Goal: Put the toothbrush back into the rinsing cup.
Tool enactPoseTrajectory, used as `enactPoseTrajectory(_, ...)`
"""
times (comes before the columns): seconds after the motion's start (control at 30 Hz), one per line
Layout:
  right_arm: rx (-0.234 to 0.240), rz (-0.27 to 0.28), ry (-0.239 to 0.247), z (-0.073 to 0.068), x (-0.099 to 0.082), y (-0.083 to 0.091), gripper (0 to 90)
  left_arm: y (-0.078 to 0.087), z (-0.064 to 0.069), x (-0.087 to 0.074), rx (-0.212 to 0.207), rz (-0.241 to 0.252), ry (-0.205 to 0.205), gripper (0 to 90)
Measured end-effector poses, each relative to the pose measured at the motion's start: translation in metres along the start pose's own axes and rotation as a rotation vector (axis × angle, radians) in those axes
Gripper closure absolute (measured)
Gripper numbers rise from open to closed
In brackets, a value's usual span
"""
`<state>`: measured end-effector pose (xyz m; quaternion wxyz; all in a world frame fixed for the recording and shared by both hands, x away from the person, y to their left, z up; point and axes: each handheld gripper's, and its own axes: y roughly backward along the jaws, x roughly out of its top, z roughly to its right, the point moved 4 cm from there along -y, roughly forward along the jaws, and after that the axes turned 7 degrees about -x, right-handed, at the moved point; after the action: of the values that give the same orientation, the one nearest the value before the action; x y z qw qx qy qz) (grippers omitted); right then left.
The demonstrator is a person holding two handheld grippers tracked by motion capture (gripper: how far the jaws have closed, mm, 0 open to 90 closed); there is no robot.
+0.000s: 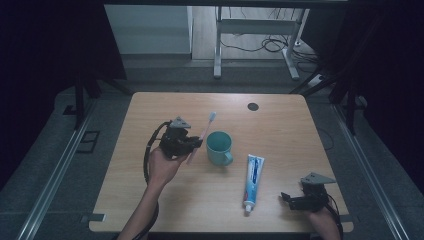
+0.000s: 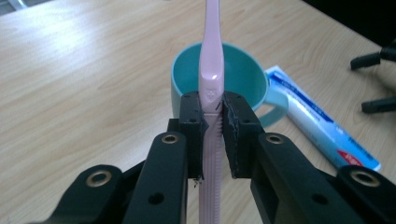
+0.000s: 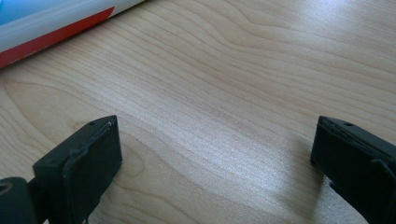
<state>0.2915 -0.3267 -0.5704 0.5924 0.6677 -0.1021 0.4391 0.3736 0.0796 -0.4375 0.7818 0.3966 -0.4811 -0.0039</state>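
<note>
My left gripper (image 1: 194, 146) is shut on a pink toothbrush (image 1: 202, 135), clamped at its handle (image 2: 212, 93), held above the table just left of a teal mug (image 1: 219, 147). The brush slants up and away, with its head toward the far side. In the left gripper view the mug (image 2: 243, 74) sits right behind the jaws. A toothpaste tube (image 1: 253, 180) lies flat to the right of the mug, cap toward the front edge. My right gripper (image 1: 286, 198) rests open near the table's front right corner, with bare wood between its jaws (image 3: 215, 154).
The wooden table (image 1: 150, 200) has a round dark cable hole (image 1: 253, 106) near its far edge. The toothpaste tube (image 3: 51, 25) lies just ahead of the right gripper. Beyond the table stand a desk frame (image 1: 255, 45) and loose cables on the floor.
</note>
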Motion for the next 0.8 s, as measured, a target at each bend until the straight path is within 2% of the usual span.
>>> enactPoseTrajectory(0.33,0.000,0.001,0.001,0.000,0.000,0.000,1.6,-0.011,0.002,0.017,-0.029,0.047,-0.009,78.6)
enactPoseTrajectory(0.8,0.000,0.000,0.000,0.000,0.000,0.000,1.6,-0.021,0.002,0.042,0.003,0.133,-0.004,78.5)
